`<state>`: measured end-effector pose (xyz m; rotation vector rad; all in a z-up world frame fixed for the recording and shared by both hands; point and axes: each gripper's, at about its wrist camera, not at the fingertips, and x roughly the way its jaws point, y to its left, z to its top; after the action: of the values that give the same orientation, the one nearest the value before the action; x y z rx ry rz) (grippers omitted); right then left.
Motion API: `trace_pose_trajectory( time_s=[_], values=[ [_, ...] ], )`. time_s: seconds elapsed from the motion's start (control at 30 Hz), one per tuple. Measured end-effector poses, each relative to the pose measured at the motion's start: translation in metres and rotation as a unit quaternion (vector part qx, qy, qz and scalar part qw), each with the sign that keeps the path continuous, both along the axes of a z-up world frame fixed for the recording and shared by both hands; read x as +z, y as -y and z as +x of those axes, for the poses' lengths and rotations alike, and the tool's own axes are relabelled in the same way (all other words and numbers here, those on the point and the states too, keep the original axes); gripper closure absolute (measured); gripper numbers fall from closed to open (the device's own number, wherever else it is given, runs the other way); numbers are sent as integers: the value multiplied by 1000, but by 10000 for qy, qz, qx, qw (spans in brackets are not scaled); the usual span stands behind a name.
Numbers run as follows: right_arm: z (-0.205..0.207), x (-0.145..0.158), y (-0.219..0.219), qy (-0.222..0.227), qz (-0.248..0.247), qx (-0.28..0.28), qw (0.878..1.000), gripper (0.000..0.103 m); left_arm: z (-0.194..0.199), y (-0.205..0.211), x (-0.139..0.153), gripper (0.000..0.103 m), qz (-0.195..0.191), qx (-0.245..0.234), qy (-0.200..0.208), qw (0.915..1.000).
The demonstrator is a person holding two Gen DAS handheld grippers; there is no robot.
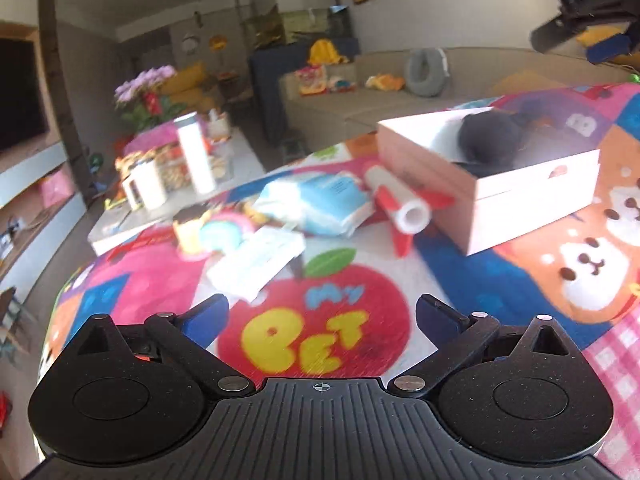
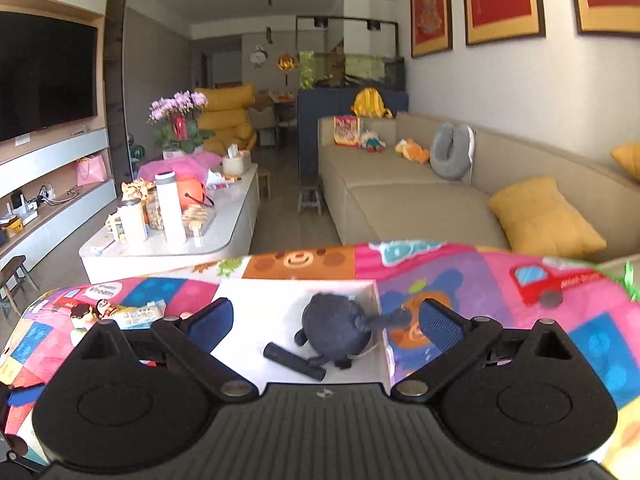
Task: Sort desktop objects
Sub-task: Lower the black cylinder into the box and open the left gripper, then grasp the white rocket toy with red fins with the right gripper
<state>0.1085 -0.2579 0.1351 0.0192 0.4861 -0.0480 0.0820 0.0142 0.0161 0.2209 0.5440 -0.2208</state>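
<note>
Low over the colourful play mat (image 1: 332,320), my left gripper (image 1: 320,316) is open with nothing between its fingers. Ahead of it lie a white packet (image 1: 256,264), a blue and white tissue pack (image 1: 320,204), a small colourful toy (image 1: 208,232) and a lint roller with a red handle (image 1: 400,204). To their right stands a white box (image 1: 520,192) with a dark plush toy (image 1: 488,136) inside. My right gripper (image 2: 324,316) hovers open above that box (image 2: 248,300), over the plush toy (image 2: 336,328) and a black cylinder (image 2: 294,360). It also shows at the left view's top right (image 1: 580,40).
Beyond the mat's far edge stands a white coffee table (image 2: 224,240) crowded with bottles, jars and snacks. A beige sofa (image 2: 400,200) with a yellow cushion (image 2: 540,216) runs along the right. Small packets (image 2: 140,314) lie on the mat left of the box.
</note>
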Motion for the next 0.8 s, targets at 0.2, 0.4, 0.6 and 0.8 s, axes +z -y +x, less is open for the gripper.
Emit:
trace_pose_trajectory(
  time_s=[0.2,0.4,0.6,0.8],
  values=[
    [8,-38,-99,-468,-697,1073,9907,56,4,-28,-8,1,-488,165,-262,9983],
    [49,-80,-179,-692,-1787,1362,9720,56,2,-28,-11,1,-554,166,-377,9976],
    [83,-107,-187,-1193,-2139,1168,9625,72,10,-34,-15,1,-742,284,-638,9948],
    [21,-88,-165,-1195,-1586,1534,9680,78,9,-36,-15,1,-779,344,-620,9944]
  ],
)
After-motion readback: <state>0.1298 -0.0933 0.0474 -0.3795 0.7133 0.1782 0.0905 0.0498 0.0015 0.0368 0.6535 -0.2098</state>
